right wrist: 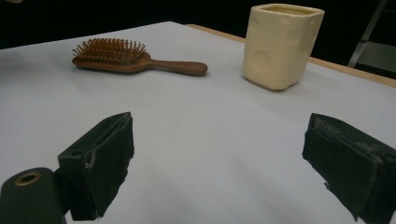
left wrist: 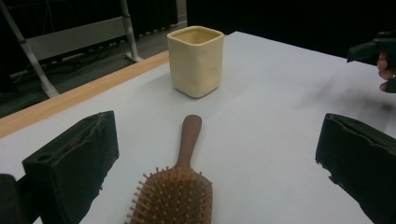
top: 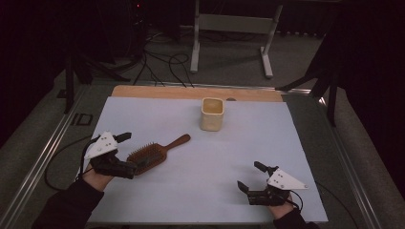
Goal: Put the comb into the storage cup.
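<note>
A wooden hairbrush [top: 150, 153] lies bristles up on the white table sheet [top: 200, 191], its handle pointing toward a cream square cup [top: 212, 114] that stands upright near the back edge. My left gripper [top: 133, 151] is open with its jaws on either side of the brush head, not touching it. In the left gripper view the brush [left wrist: 180, 186] lies between the spread jaws of the left gripper [left wrist: 217, 135], with the cup [left wrist: 195, 60] beyond. My right gripper [top: 250, 176] stands open over bare sheet at the front right; its view shows the right gripper [right wrist: 219, 135], the brush [right wrist: 121, 58] and the cup [right wrist: 280, 44] farther off.
A bare wooden strip [top: 191, 92] runs along the table's back edge. Metal rails [top: 43, 157] flank the table. A grey stand [top: 234, 24] and cables [top: 162, 67] are on the floor behind. The other hand and gripper [left wrist: 376, 51] show far right in the left gripper view.
</note>
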A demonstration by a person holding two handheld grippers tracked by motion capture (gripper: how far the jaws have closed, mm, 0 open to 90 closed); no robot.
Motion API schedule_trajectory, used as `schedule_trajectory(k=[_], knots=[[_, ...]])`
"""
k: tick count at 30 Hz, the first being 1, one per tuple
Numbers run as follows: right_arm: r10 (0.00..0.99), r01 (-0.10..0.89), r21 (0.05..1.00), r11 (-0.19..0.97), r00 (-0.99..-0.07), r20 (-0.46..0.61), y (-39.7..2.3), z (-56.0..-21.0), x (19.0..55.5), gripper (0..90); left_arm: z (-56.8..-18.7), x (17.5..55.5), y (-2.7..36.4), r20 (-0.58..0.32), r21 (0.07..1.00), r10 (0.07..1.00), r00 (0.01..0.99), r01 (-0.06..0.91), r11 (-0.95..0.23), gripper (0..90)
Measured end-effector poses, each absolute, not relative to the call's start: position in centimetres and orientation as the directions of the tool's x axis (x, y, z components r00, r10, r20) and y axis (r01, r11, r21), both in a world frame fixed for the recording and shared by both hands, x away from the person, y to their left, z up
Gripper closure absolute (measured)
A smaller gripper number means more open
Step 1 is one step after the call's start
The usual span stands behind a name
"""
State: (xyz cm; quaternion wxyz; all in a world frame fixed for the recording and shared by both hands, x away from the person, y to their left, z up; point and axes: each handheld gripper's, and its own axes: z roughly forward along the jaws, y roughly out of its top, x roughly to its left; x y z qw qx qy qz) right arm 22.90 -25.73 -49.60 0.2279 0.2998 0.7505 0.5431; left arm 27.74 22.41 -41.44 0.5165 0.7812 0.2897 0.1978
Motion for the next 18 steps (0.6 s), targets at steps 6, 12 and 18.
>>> schedule_trajectory(k=[6, 12, 18], knots=[[0.697, 0.205, 0.951, 0.230, -0.717, -0.013, -25.7, -49.6, 22.9, 8.7, -40.8, 29.0, 21.4, -0.006, 0.915, 0.642, 0.766, 0.264, -0.306, 0.1], [0.697, 0.204, 0.952, 0.228, -0.717, -0.013, -25.7, -49.6, 22.9, 8.7, -40.7, 30.4, 20.3, -0.034, 0.911, 0.637, 0.770, 0.286, -0.297, 0.1], [0.694, 0.203, 0.952, 0.228, -0.720, -0.012, -25.7, -49.6, 22.9, 8.7, -40.8, 31.4, 19.0, -0.048, 0.901, 0.635, 0.771, 0.308, -0.306, 0.1]])
